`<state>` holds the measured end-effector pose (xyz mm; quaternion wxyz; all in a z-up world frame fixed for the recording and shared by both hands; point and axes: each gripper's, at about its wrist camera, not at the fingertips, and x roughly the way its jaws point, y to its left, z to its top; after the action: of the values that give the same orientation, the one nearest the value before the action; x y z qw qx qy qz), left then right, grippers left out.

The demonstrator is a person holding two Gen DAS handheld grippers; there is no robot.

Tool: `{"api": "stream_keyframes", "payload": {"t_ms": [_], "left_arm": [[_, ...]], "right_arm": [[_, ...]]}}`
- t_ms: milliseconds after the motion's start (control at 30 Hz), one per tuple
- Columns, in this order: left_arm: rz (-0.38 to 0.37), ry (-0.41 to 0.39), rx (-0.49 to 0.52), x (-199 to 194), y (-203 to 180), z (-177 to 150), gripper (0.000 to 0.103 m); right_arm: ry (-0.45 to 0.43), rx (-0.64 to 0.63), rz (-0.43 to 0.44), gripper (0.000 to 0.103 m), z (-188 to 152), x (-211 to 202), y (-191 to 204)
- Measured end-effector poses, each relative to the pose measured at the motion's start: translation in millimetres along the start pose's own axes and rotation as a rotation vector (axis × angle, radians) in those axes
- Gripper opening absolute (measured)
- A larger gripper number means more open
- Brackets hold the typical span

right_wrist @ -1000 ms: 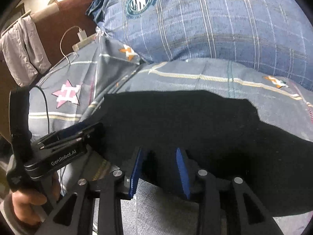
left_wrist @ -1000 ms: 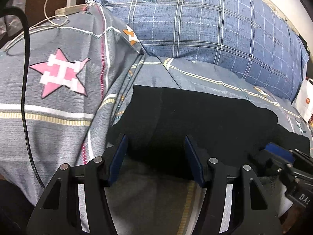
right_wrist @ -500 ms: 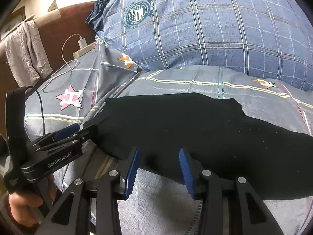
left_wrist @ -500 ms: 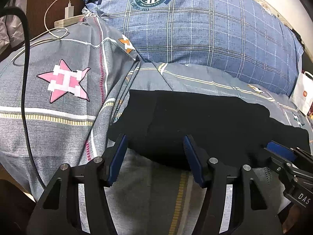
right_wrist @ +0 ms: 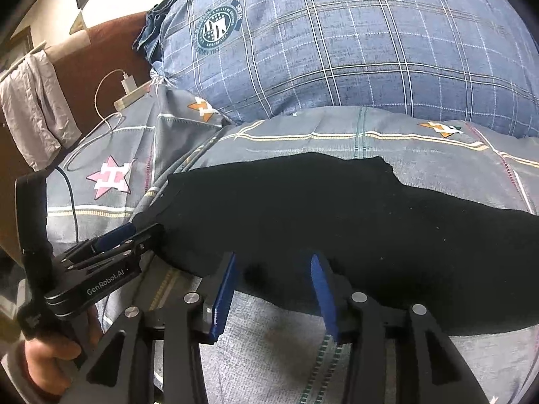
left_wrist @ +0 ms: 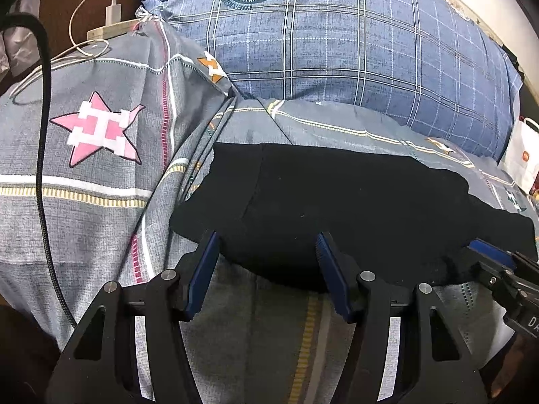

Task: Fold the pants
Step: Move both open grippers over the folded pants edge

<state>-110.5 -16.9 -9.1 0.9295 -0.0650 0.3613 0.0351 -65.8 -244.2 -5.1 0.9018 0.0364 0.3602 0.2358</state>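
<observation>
The black pants lie flat on the bed's grey patterned quilt, just in front of the big blue plaid pillow, stretched sideways with one end near the fold of the quilt and the other trailing off to the right. Their near edge bulges a little toward both grippers.

The left gripper hangs at that near edge with its fingers spread wide and nothing clamped; the cloth sits just beyond the blue pads. The right gripper is at the same edge further from the quilt fold, its jaws opening, the pants' hem lying in the gap between the pads but not pinched.

This looks like the moment between letting go of one fold and setting up the next. To do the step well, each gripper should probably take the near edge cleanly: slide one finger under all layers of cloth, not the quilt beneath, and close only when the hem is fully between the pads. Both grips should sit evenly along the edge, so the fabric lifts as a straight line and carries toward the pillow without skewing. The dark cloth hides its seams, so the layer count is hard to judge here.

The white charger cable beside the pillow is well clear.
</observation>
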Motion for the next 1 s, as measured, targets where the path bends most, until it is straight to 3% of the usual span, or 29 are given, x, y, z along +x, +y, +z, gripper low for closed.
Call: {"api": "stream_keyframes", "payload": {"t_ms": [700, 800, 900, 1000], "left_arm": [[0.009, -0.024, 0.002, 4.3, 2.2, 6.6, 0.060], [-0.015, -0.051, 0.050, -4.3, -13.6, 12.2, 0.060], [-0.097, -0.065, 0.132, -11.7, -43.2, 17.2, 0.060], [-0.193, -0.017, 0.175, -5.6, -69.1, 17.7, 0.060]], "right_arm": [[0.008, -0.010, -0.028, 0.044, 0.9, 9.0, -8.5], [0.005, 0.026, -0.069, 0.044, 1.4, -1.2, -29.2], [0.000, 0.107, -0.144, 0.044, -1.6, -16.7, -69.3], [0.003, 0.178, -0.203, 0.045, -9.0, -31.5, -111.9]]}}
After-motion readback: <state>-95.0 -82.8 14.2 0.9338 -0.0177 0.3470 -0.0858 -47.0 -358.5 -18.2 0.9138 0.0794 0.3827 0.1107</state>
